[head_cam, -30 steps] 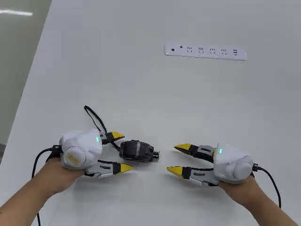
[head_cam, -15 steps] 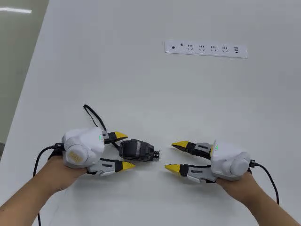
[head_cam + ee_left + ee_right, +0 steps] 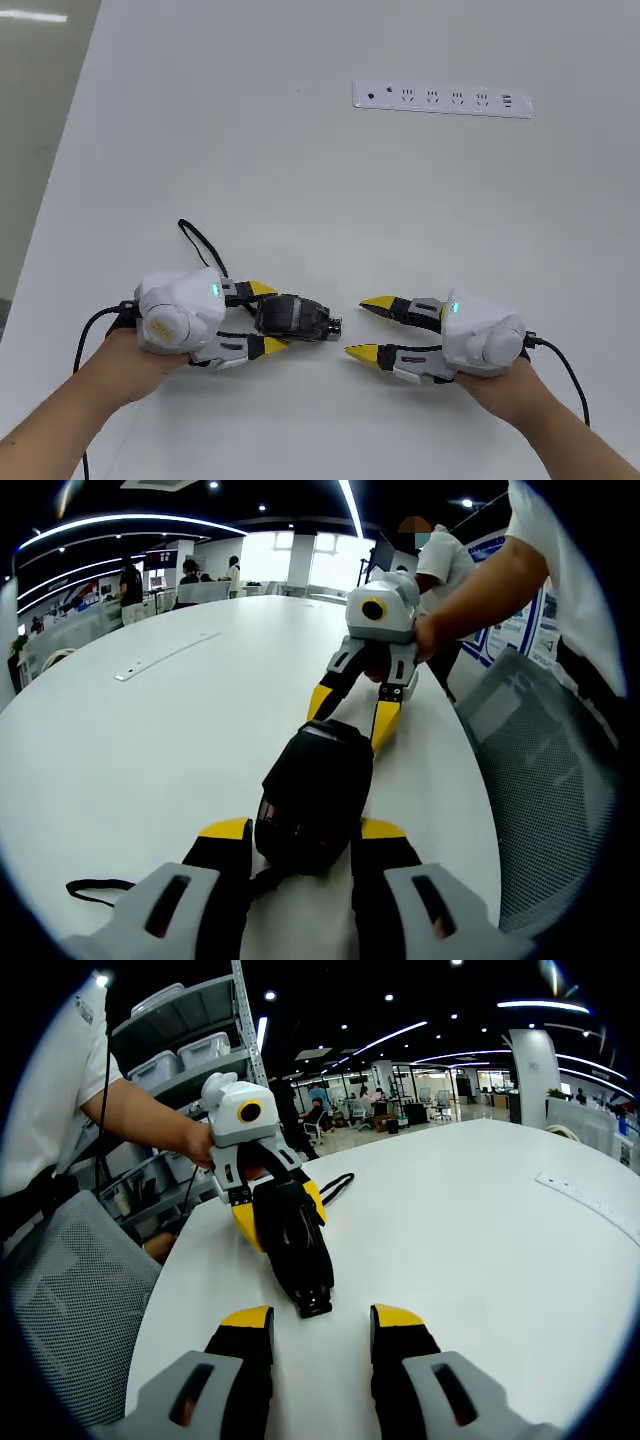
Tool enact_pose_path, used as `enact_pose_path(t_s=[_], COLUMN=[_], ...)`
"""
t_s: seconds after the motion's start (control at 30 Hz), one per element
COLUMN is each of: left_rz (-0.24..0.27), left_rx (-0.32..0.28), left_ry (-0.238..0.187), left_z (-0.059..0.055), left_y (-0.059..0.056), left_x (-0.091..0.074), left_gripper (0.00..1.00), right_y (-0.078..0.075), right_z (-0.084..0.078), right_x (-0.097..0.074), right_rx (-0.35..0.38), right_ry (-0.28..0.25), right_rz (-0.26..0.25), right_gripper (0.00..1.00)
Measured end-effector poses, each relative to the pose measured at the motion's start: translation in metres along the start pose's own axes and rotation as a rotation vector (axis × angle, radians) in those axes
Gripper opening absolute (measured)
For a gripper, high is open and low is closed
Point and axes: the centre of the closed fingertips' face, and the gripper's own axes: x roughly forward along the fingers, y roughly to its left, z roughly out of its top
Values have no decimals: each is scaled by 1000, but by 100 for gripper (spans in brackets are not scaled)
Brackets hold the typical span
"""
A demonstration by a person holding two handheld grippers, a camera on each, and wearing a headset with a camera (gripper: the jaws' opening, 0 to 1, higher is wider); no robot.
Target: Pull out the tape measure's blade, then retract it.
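Observation:
A black tape measure [image 3: 292, 318] lies on the white table [image 3: 300, 180], its blade end pointing right. My left gripper [image 3: 266, 317] has its yellow-tipped jaws pressed against the case's rear sides; in the left gripper view the case [image 3: 315, 790] sits between the tips of the left gripper [image 3: 305, 830]. My right gripper [image 3: 368, 327] is open, its tips a short way right of the blade hook. In the right gripper view the tape measure [image 3: 295, 1235] lies just ahead of the right gripper [image 3: 320, 1320]. The blade is fully inside the case.
The tape's black wrist strap [image 3: 200, 245] trails back left from the case. A white power strip [image 3: 442, 100] lies far back on the table. The table's left edge [image 3: 60, 180] runs beside a greenish floor. A mesh chair [image 3: 540, 770] stands at the table's near side.
My left gripper's jaws have closed in around the tape measure's case. My right gripper has slid a little left toward the blade end. The tape measure has stayed put.

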Motion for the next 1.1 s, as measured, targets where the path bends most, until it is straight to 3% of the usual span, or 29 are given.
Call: enact_pose_path(t_s=[0.7, 1.1], left_rz=[-5, -8], left_rx=[-1, 1], left_ry=[-3, 3], left_z=[0, -1], left_y=[0, -1], left_x=[1, 2], left_gripper=[32, 31], right_y=[1, 2], right_z=[-2, -5], right_x=[5, 14], right_rx=[2, -36], right_ry=[1, 12], right_rz=[13, 31], right_gripper=[38, 35])
